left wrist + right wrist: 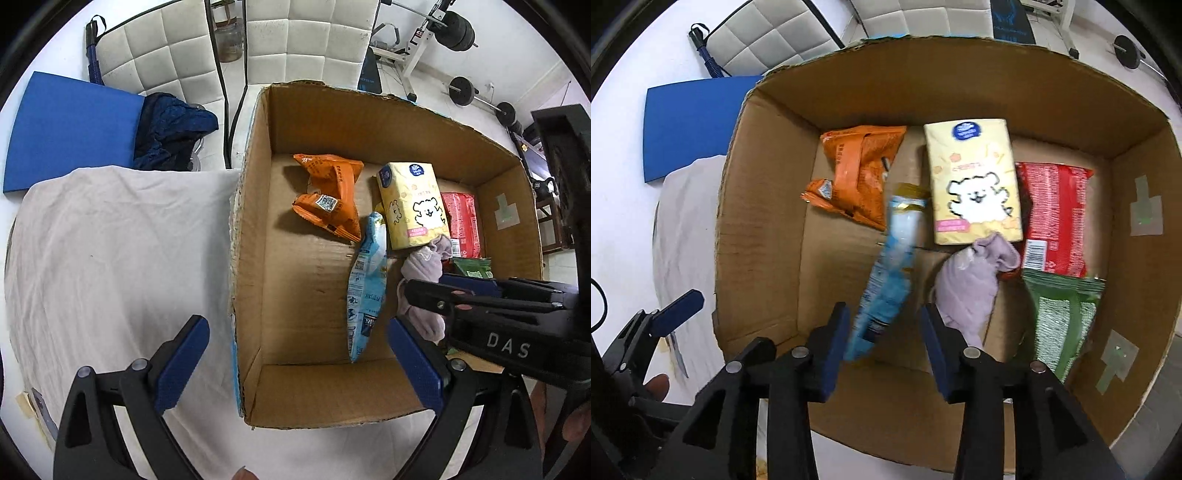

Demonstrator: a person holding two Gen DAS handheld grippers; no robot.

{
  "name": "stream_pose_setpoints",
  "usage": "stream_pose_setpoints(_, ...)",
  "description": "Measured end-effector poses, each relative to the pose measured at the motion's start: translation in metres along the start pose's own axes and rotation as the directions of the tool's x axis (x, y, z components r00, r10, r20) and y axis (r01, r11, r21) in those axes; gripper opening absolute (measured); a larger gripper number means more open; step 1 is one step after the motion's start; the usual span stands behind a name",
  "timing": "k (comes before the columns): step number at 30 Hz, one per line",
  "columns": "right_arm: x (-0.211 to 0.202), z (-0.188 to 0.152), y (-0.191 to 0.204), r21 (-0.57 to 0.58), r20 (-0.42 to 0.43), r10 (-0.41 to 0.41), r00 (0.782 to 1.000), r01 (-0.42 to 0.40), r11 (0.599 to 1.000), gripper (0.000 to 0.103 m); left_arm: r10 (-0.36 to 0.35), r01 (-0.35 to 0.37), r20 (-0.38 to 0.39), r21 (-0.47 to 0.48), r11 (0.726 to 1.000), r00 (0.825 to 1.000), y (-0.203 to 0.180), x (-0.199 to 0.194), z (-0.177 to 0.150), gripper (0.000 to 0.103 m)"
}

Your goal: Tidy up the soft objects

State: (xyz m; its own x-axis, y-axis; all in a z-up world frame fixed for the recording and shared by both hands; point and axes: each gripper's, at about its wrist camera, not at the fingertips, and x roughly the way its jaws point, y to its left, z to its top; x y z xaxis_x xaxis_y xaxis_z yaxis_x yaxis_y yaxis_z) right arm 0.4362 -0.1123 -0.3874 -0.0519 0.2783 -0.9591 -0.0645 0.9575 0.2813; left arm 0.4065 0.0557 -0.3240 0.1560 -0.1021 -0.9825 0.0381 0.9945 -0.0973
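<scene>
Right gripper (882, 343), jaws parted, straddles the blue snack pouch (886, 273) unpinched; the pouch could snag its fingers.

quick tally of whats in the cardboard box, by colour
orange snack bag: 1
yellow tissue pack: 1
red packet: 1
green packet: 1
light blue pouch: 1
lilac cloth: 1
total: 6, all inside the cardboard box
</scene>
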Motion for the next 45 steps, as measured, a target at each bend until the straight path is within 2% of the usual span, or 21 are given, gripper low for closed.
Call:
stream_pose_setpoints(7, -0.015, -0.017, -0.017, 0.024, 0.023, -0.039, 0.999, 0.038, 0.999, 0.043, -0.002, 0.002, 0.011, 0.004, 1.0, 1.0, -0.006, -0.007, -0.005, 0.099)
stream_pose_setpoints(12, -0.03, -0.042, -0.037, 0.07, 0.07, -0.123, 0.99, 0.118, 0.991, 0.044, 0.009, -0.009, 0.036, 0.013, 1.0, 0.999, -0.017, -0.016, -0.013, 0.099)
stream_pose_setpoints(13, -0.034, -0.048, -0.044, 0.076, 0.077, -0.131, 0.988, 0.126, 0.989, 0.046, 0.005, -0.005, 0.037, 0.014, 1.0, 0.999, -0.02, -0.018, -0.015, 0.099)
stream_pose_setpoints(14, -0.039, -0.054, -0.05, 0.083, 0.085, -0.143, 0.986, 0.136, 0.987, 0.05, 0.0, -0.001, 0.04, 0.015, 1.0, 0.999, -0.023, -0.019, -0.017, 0.099)
stream_pose_setpoints(16, -0.047, -0.062, -0.058, 0.099, 0.105, -0.161, 0.981, 0.151, 0.984, 0.08, 0.012, -0.013, 0.054, 0.019, 1.0, 0.998, -0.029, -0.025, -0.02, 0.099)
stream_pose_setpoints(18, -0.057, -0.071, -0.063, 0.111, 0.136, -0.184, 0.973, 0.17, 0.979, 0.095, 0.028, -0.03, 0.081, 0.023, 0.999, 0.996, -0.036, -0.032, -0.024, 0.099)
stream_pose_setpoints(20, -0.067, -0.081, -0.067, 0.111, 0.157, -0.202, 0.967, 0.186, 0.976, 0.1, 0.033, -0.036, 0.102, 0.019, 0.999, 0.994, -0.04, -0.039, -0.027, 0.099)
stream_pose_setpoints(21, -0.071, -0.085, -0.068, 0.113, 0.166, -0.21, 0.964, 0.193, 0.975, 0.103, 0.029, -0.031, 0.111, 0.018, 0.999, 0.993, -0.043, -0.044, -0.029, 0.103)
stream_pose_setpoints(28, -0.115, -0.113, -0.063, 0.116, 0.259, -0.252, 0.932, 0.229, 0.966, 0.103, 0.024, -0.028, 0.172, 0.022, 0.999, 0.985, -0.06, -0.084, -0.049, 0.103)
stream_pose_setpoints(31, -0.139, -0.133, -0.06, 0.12, 0.304, -0.263, 0.916, 0.237, 0.964, 0.103, 0.036, -0.042, 0.219, 0.023, 0.999, 0.975, -0.069, -0.109, -0.064, 0.103)
stream_pose_setpoints(34, -0.166, -0.159, -0.058, 0.13, 0.342, -0.253, 0.905, 0.221, 0.967, 0.103, 0.032, -0.039, 0.263, 0.021, 0.999, 0.964, -0.076, -0.139, -0.082, 0.103)
stream_pose_setpoints(42, -0.249, -0.245, -0.043, 0.141, 0.457, -0.235, 0.858, 0.191, 0.971, 0.103, 0.052, -0.066, 0.342, 0.029, 0.997, 0.938, -0.095, -0.213, -0.137, 0.103)
stream_pose_setpoints(45, -0.281, -0.281, -0.033, 0.13, 0.506, -0.227, 0.832, 0.186, 0.974, 0.103, 0.049, -0.059, 0.371, 0.016, 0.998, 0.927, -0.098, -0.237, -0.158, 0.103)
